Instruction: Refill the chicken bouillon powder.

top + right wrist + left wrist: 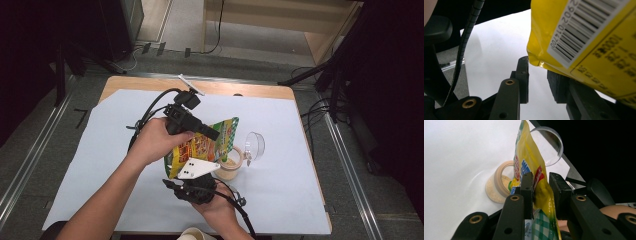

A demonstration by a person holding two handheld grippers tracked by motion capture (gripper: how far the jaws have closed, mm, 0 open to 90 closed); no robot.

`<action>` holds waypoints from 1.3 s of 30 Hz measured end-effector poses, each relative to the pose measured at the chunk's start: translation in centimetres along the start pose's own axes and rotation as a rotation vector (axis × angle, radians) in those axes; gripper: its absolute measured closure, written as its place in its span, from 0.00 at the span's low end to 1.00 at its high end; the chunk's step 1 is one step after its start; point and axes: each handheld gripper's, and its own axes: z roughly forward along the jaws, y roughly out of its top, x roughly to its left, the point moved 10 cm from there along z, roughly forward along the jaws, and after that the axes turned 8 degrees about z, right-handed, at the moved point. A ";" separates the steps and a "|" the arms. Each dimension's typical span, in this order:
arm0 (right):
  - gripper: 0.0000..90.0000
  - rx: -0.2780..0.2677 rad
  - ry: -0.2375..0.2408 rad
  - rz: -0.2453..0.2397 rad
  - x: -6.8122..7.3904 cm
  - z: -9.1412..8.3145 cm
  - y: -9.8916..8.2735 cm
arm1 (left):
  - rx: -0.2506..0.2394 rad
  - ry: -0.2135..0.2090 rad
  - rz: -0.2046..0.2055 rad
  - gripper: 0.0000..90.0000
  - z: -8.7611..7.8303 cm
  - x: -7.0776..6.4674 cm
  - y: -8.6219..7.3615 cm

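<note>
**A:** ok so what's going on with the snack pouch [202, 145]? It's being held up above the white table cover [115, 165], tilted, with its far end hanging right over the small open jar [231, 165] of beige powder.

**B:** yeah, the left gripper [541, 188] is pinching it. In the left gripper view the yellow pouch is running straight up between the two black jaws, both pads pressing on it. The jar is sitting just behind the pouch, and the clear plastic lid [551, 147] is lying on its side a bit further back.

**A:** and the right gripper [537, 75]? In the high view it's sitting under the near end of the pouch, grey plate on top.

**B:** its jaws are standing a bit apart. The barcode corner of the pouch is hanging just above the gap and lying over the right-hand jaw, so it's touching there, but the pads aren't clamping anything.

**A:** jar and lid touching?

**B:** just beside each other in the high view; can't tell if they're actually touching.
</note>
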 end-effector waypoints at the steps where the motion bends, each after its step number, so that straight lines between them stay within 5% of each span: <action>1: 0.81 0.000 0.000 0.001 0.0 0.0 0.0 | 0.000 0.000 0.000 0.83 0.0 0.0 0.0; 39: 0.81 -0.002 0.008 0.009 0.2 0.0 0.0 | -0.005 -0.015 0.003 0.84 0.0 -0.2 0.1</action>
